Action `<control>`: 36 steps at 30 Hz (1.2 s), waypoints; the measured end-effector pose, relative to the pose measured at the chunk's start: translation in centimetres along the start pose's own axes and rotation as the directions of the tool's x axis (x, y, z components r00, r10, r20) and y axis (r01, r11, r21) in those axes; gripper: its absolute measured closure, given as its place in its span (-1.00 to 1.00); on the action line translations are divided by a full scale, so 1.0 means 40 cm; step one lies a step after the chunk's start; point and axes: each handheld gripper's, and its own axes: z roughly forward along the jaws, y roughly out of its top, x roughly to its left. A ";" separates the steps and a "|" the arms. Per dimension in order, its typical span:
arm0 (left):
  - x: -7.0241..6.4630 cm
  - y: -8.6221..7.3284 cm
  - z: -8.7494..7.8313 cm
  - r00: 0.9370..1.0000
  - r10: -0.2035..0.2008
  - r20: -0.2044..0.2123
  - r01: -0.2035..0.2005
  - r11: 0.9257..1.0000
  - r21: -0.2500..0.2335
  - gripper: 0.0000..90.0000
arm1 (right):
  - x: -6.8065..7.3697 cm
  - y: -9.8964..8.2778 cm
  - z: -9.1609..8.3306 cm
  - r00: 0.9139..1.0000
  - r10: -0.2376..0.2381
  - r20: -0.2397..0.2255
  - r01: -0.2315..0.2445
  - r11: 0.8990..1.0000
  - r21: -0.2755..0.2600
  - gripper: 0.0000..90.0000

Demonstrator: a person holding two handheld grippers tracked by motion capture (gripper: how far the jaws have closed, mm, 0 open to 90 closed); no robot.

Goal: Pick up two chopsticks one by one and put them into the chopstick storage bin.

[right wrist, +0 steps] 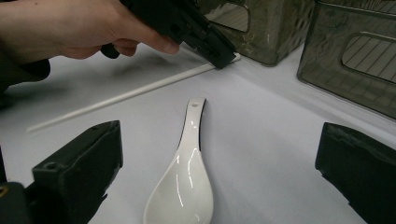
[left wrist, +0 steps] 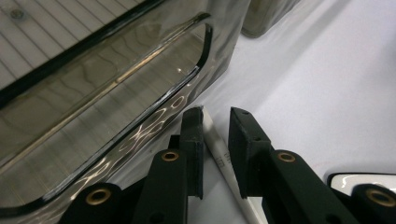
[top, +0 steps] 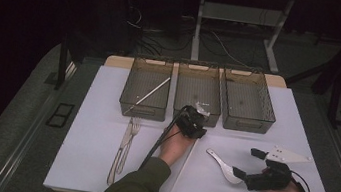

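A long white chopstick [top: 184,163] lies on the white table, its far end by the front wall of the middle bin [top: 195,118]. My left gripper [top: 193,124] is down at that end. In the left gripper view the chopstick [left wrist: 219,149] runs between the jaws of the left gripper [left wrist: 217,114], against the left pad, with a narrow gap to the right one. A white ceramic spoon [top: 220,161] lies bowl toward my right gripper [top: 246,163], which stands wide open. In the right gripper view the spoon [right wrist: 184,177] sits between the spread jaws, untouched, and the left gripper [right wrist: 219,53] and chopstick [right wrist: 126,95] lie beyond it.
Three smoky plastic bins stand in a row at the back: the left bin [top: 142,111] holds another white chopstick [top: 151,92], and the right bin [top: 247,124] looks bare. A fork [top: 135,126] and a knife [top: 120,154] lie side by side at the left of the table.
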 end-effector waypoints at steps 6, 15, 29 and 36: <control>0.000 -0.001 0.000 1.000 0.018 0.021 -0.018 1.000 -0.001 0.77 | 0.000 0.000 0.000 1.000 0.000 0.000 0.000 1.000 0.000 -0.98; 0.001 -0.003 0.001 0.999 0.027 0.045 -0.026 1.000 -0.012 0.82 | 0.000 0.000 0.000 1.000 -0.001 0.000 0.001 1.000 0.000 -0.98; 0.003 -0.078 -0.164 0.993 0.059 0.102 -0.048 0.993 -0.110 0.45 | 0.001 0.000 0.002 1.000 -0.002 0.004 0.002 1.000 0.005 -0.98; 0.003 -0.139 -0.162 0.997 0.022 0.075 -0.013 0.993 -0.117 0.59 | -0.001 0.000 0.003 1.000 0.001 0.008 -0.001 1.000 0.009 -0.98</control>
